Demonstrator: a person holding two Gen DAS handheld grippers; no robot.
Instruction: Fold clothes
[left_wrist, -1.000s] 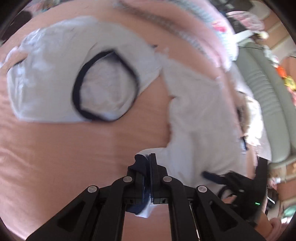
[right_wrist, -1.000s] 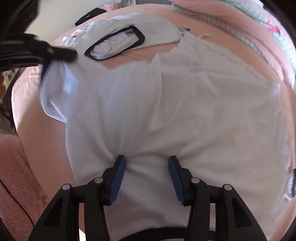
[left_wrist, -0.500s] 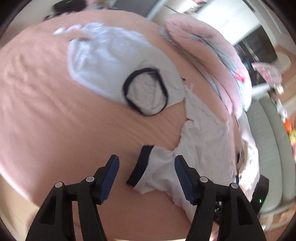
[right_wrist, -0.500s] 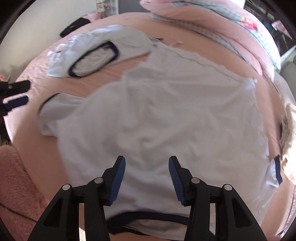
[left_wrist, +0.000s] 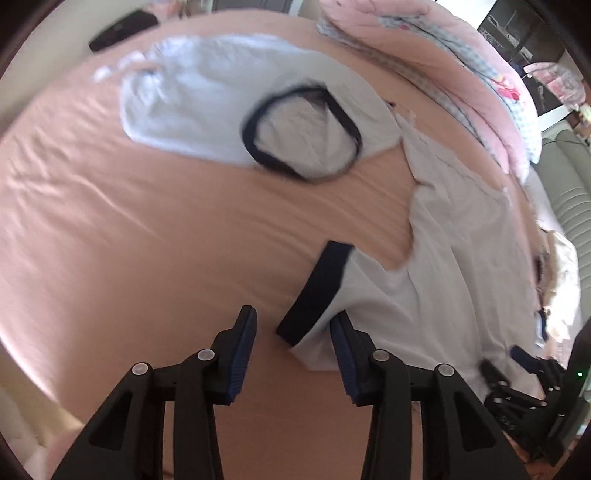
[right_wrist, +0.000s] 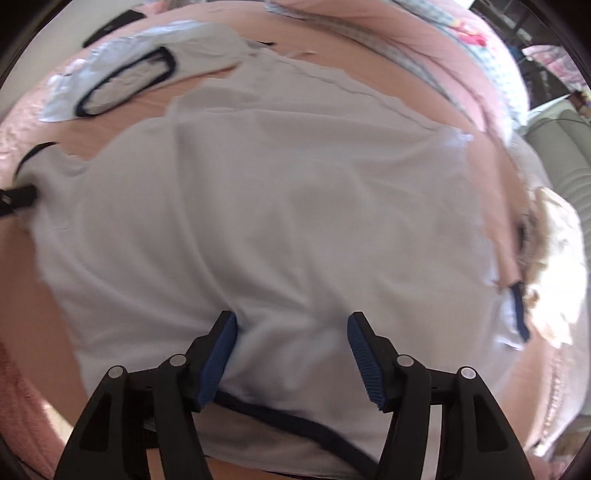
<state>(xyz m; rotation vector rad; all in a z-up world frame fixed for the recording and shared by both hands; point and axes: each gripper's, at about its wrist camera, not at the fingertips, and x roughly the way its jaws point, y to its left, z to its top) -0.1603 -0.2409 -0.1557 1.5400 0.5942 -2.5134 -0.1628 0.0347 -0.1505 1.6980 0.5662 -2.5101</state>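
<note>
White T-shirt (right_wrist: 295, 206) lies spread flat on the pink bed (left_wrist: 129, 229). Left tool (left_wrist: 293, 332) has just been closing, jaws apart with nothing gripped; the navy-cuffed sleeve (left_wrist: 321, 291) lies just ahead between the tips. Right tool (right_wrist: 291, 332) has just been opening, parted over the shirt near its collar, gripping nothing.

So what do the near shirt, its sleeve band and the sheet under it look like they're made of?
Shirt: thin, soft pale knit, probably cotton jersey, matte; it lies in soft, shallow wrinkles. Sleeve band: dark navy, likely ribbed knit trim, though blur hides the texture. Sheet: smooth pink woven fabric, faint sheen on its ripples.
</note>
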